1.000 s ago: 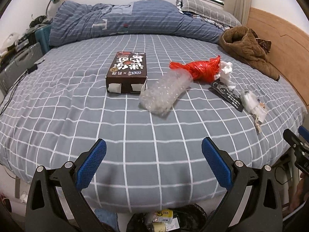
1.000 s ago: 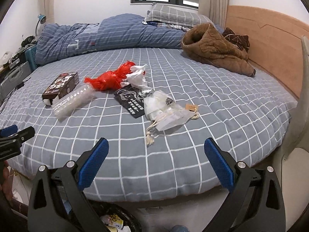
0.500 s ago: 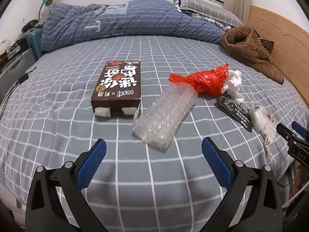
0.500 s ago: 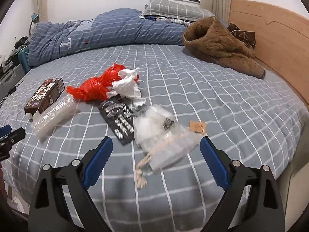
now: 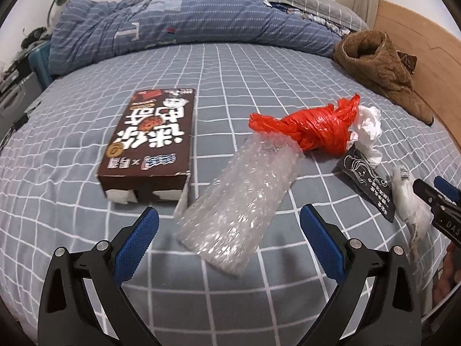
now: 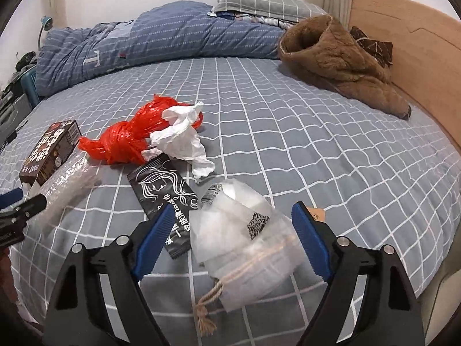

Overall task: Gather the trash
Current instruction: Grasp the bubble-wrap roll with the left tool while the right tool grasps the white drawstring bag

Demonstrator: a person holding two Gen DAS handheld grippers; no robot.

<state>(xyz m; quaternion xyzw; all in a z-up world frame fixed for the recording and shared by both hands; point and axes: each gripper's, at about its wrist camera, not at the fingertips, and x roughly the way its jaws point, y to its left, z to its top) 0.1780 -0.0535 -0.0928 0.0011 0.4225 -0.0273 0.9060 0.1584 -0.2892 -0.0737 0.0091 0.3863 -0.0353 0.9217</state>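
Observation:
Trash lies on the grey checked bed. My left gripper [image 5: 227, 239] is open, its jaws either side of the near end of a clear bubble-wrap roll [image 5: 245, 199]. A brown snack box [image 5: 152, 141] lies to its left, a knotted red plastic bag [image 5: 314, 132] and crumpled white tissue [image 5: 368, 127] beyond. My right gripper [image 6: 233, 236] is open around a translucent drawstring pouch [image 6: 247, 245]. A black sachet [image 6: 164, 193], the red bag [image 6: 129, 141] and the tissue [image 6: 181, 138] lie ahead of it.
A brown fleece garment [image 6: 337, 57] lies at the back right by the wooden headboard [image 6: 403, 37]. A rolled blue duvet [image 5: 178, 28] and pillow [image 6: 265, 3] fill the far side. Clutter stands off the bed's left edge [image 5: 17, 66].
Both grippers have moved forward over the bed and down. The bubble wrap now sits between the left jaws and the pouch between the right jaws. The trash has not moved.

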